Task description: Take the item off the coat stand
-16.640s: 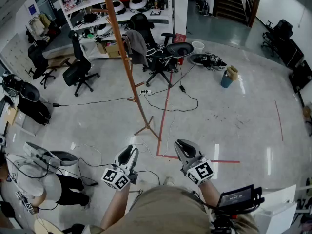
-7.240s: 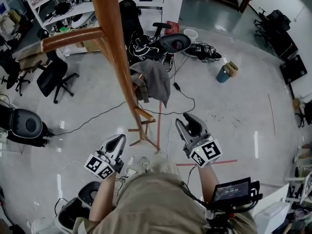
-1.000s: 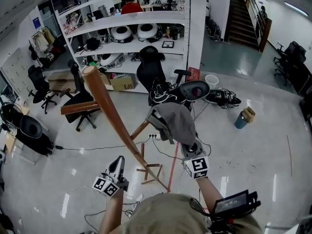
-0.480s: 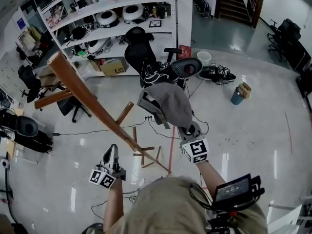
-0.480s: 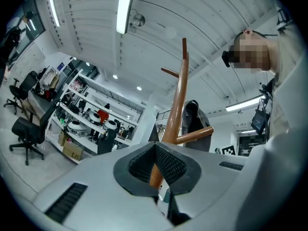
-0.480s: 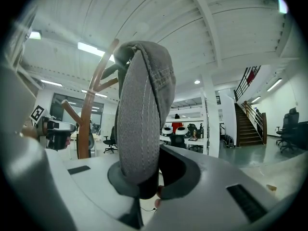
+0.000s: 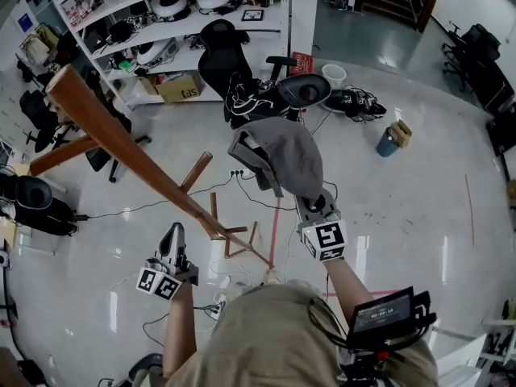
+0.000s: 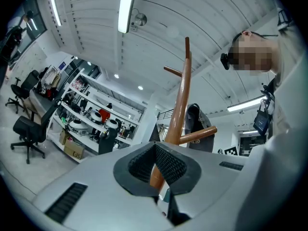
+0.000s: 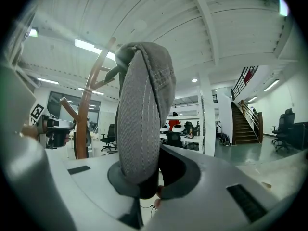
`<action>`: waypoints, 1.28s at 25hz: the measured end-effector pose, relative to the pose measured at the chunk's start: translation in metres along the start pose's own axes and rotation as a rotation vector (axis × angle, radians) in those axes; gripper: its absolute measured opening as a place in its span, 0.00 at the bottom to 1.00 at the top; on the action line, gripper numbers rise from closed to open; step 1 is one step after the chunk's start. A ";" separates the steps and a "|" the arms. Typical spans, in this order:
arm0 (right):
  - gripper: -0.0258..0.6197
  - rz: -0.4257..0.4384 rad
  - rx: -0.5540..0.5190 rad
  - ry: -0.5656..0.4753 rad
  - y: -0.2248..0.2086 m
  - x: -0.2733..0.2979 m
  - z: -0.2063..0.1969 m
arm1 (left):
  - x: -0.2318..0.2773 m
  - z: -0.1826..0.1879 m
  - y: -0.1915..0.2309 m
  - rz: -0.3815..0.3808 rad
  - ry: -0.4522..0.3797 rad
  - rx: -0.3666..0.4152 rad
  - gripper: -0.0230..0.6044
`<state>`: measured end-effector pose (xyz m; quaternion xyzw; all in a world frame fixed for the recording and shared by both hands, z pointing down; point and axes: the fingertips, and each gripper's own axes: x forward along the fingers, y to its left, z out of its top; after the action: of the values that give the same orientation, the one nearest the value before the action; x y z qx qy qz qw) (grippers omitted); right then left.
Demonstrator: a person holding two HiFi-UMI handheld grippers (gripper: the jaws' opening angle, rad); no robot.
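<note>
Jaws of the left gripper (image 8: 155,152) sit fully together, empty, just before the tall brown wooden coat stand (image 7: 121,147). Those of the right gripper (image 9: 153,176) pinch the grey cloth garment (image 9: 142,114), which rises toward twelve o'clock, clear of the stand at its nine o'clock in the right gripper view.

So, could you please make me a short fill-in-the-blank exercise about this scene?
The right gripper has its fingers shut on a ___ fabric item. The left gripper has its fingers ___, holding nothing. The tall brown coat stand is made of ___.
Missing words: grey; shut; wood.
</note>
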<state>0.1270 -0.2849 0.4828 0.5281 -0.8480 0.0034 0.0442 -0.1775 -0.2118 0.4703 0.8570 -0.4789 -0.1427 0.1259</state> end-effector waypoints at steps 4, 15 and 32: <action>0.10 -0.007 0.013 0.010 0.002 -0.001 -0.004 | -0.002 -0.006 0.003 0.006 0.009 -0.016 0.06; 0.10 0.009 0.022 0.009 0.012 -0.024 0.002 | 0.004 -0.001 -0.021 -0.028 0.019 0.017 0.06; 0.10 0.002 0.023 0.037 0.039 -0.041 -0.010 | -0.011 -0.013 -0.016 -0.026 0.034 -0.032 0.06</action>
<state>0.1109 -0.2308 0.4913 0.5277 -0.8474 0.0230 0.0539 -0.1650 -0.1933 0.4783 0.8633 -0.4632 -0.1373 0.1458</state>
